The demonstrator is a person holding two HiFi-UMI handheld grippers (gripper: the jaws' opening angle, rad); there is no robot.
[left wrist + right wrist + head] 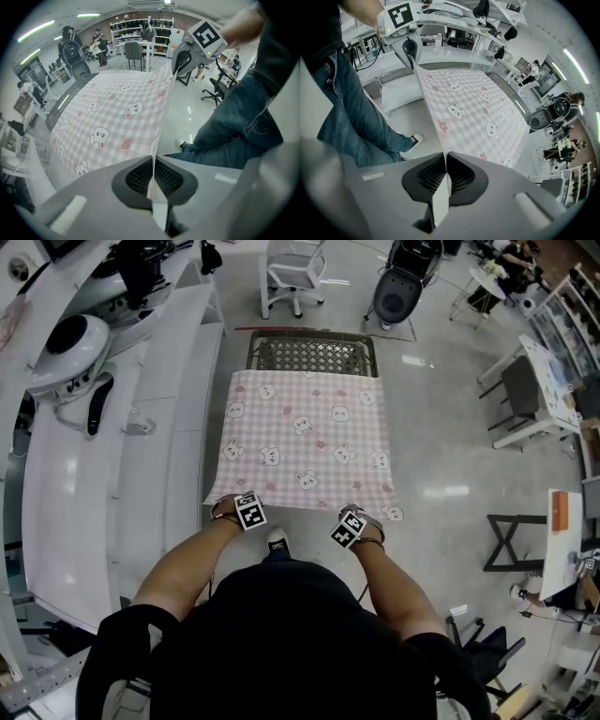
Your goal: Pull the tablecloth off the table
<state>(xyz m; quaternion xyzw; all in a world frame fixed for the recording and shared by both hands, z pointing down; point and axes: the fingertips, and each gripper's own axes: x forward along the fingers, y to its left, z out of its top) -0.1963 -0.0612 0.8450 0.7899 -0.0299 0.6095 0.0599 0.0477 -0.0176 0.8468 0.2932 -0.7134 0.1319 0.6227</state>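
Grip check: left claw (152, 177) and right claw (445, 180) are each pressed together, pinching a near corner of the pink bear-print tablecloth (305, 442); it lies centre frame in the head view, over the mesh surface (314, 354), whose far strip is already bare. Judgement: pull both corners evenly toward the lower frame, hem taut, so nothing snags the mesh; no containers visible on the tablecloth.

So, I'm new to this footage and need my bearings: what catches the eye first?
A pink checked tablecloth with bears covers most of the table in the middle, leaving its mesh far end bare. The left gripper and right gripper each pinch a near corner, holding that edge taut.
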